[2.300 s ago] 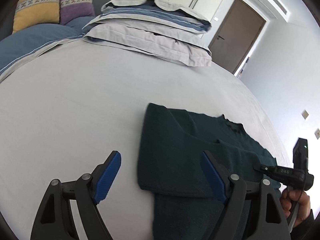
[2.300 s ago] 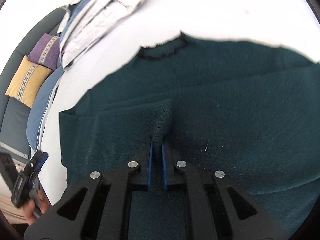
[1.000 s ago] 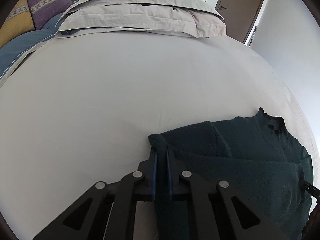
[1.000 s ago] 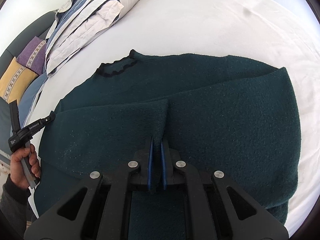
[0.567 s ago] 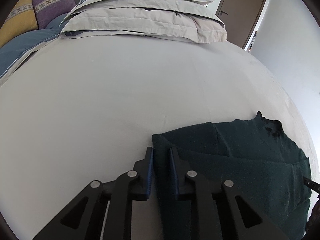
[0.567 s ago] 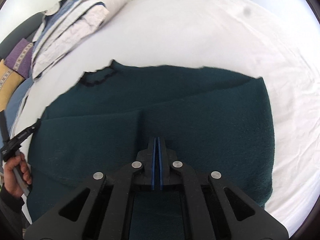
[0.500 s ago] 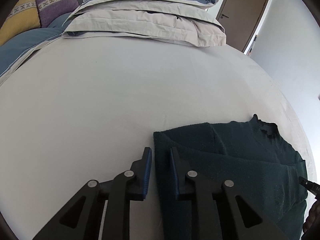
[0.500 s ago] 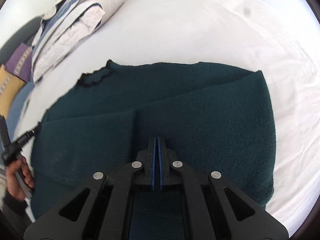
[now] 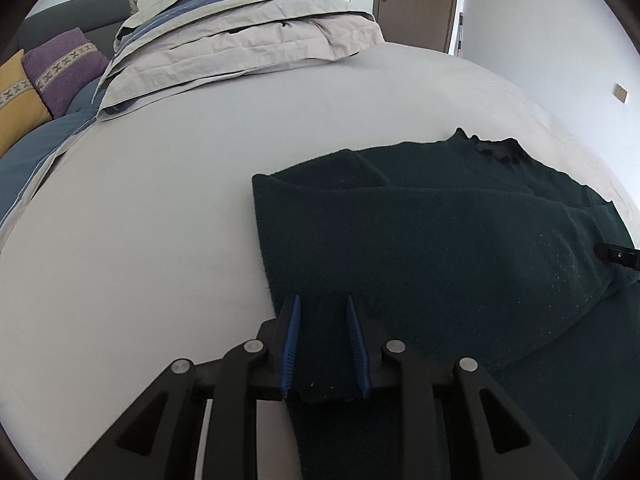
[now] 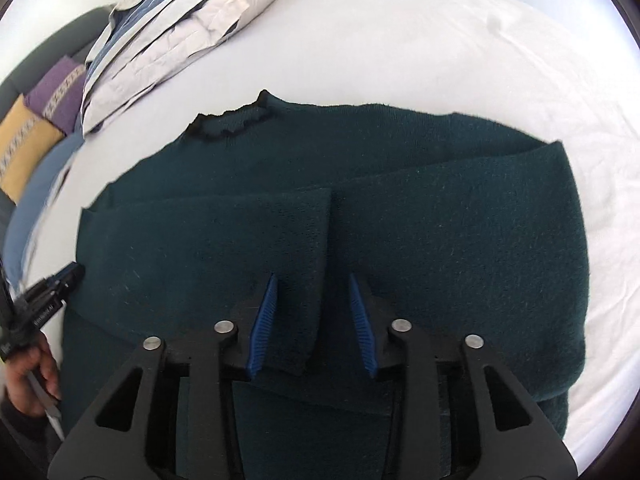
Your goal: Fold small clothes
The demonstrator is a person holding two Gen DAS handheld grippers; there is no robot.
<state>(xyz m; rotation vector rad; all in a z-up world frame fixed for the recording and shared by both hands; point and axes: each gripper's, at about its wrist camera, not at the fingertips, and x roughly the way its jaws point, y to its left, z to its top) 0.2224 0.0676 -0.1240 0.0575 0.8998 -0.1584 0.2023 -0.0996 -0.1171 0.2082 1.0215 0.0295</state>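
A dark green sweater (image 9: 460, 240) with a black scalloped collar (image 10: 232, 126) lies flat on the pale bed sheet (image 9: 160, 200), its sleeves folded across the body. My left gripper (image 9: 322, 300) hovers over the sweater's left edge. Its jaws are opening and the knit lies loose beneath them, with the blue pads (image 9: 290, 344) not pressing on it. My right gripper (image 10: 312, 278) is over the middle of the body, jaws opening too. The folded sleeve cuff (image 10: 308, 280) rests between its pads, untouched. In the right wrist view a hand (image 10: 28, 372) holds the left gripper (image 10: 52, 292) at the far left.
A stack of folded grey and blue bedding (image 9: 240, 36) sits at the head of the bed. Purple (image 9: 64, 68) and yellow (image 9: 12, 100) cushions lie to its left. A brown door (image 9: 416, 0) stands behind. The bed's edge runs close past the sweater on the right.
Both grippers were shut on folds of the sweater and have since parted their jaws, letting the fabric drop flat. The left one has also slid sideways and rolled, bringing more of the sweater into view.
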